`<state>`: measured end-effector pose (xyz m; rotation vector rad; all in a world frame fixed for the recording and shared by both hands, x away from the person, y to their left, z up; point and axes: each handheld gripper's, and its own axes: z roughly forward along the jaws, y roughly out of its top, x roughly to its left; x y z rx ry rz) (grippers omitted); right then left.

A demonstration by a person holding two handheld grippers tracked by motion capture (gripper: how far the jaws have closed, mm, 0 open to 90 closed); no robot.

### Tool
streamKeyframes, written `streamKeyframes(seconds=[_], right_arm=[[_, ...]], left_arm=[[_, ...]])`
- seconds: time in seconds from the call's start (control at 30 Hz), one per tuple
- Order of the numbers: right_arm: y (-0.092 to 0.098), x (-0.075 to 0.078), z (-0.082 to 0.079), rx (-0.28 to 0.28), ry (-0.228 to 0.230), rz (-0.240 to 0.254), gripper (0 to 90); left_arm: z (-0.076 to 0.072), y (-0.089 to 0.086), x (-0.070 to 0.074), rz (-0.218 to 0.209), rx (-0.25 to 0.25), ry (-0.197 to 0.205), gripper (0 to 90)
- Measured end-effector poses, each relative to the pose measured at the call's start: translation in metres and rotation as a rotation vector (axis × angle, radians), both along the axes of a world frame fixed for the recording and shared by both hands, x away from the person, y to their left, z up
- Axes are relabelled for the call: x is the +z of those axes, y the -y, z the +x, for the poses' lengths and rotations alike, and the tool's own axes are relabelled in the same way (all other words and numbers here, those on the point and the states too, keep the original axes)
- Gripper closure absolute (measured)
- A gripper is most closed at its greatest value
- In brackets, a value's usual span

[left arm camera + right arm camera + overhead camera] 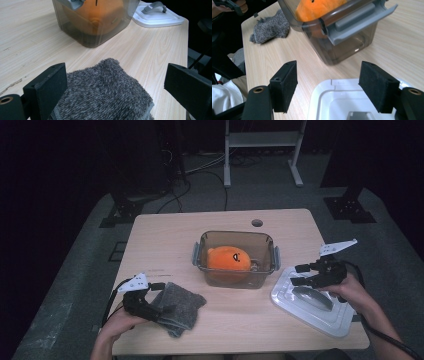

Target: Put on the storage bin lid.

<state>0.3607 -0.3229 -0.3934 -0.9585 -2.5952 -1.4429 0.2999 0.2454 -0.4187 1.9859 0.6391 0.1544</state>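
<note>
Bench [165, 240] carries a clear tub [236, 258] holding an orange plush [229, 258]. White lid [310, 307] lies at its right, the right gripper [306, 274] above it, fingers wide. Grey cloth [181, 306] sits between the left gripper's [159, 299] wide fingers, unpinched.

Soft overhead light falls evenly on the table [165, 240], the room beyond it sinks into near black, the high view is grainy, and the box [342, 30] blurs slightly in the right gripper view.
</note>
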Motion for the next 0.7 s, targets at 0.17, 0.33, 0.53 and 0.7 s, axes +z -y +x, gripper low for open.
streamKeyframes(seconds=[0.17, 0.33, 0.53, 0.7], right_arm=[[0.004, -0.005, -0.005, -0.014, 0.0, 0.018, 28.8], [0.009, -0.011, -0.009, -0.026, -0.007, 0.029, 28.4], [0.012, -0.02, -0.014, -0.036, -0.022, 0.036, 27.4], [0.012, -0.026, -0.019, -0.031, -0.03, 0.034, 27.0]], left_arm=[[0.0, 0.001, -0.001, 0.003, -0.003, -0.001, 3.9], [0.0, 0.001, -0.002, 0.002, -0.002, -0.004, 3.9], [0.001, 0.001, -0.003, 0.008, -0.004, -0.007, 3.9], [0.001, 0.002, -0.003, 0.011, -0.006, -0.009, 3.9]])
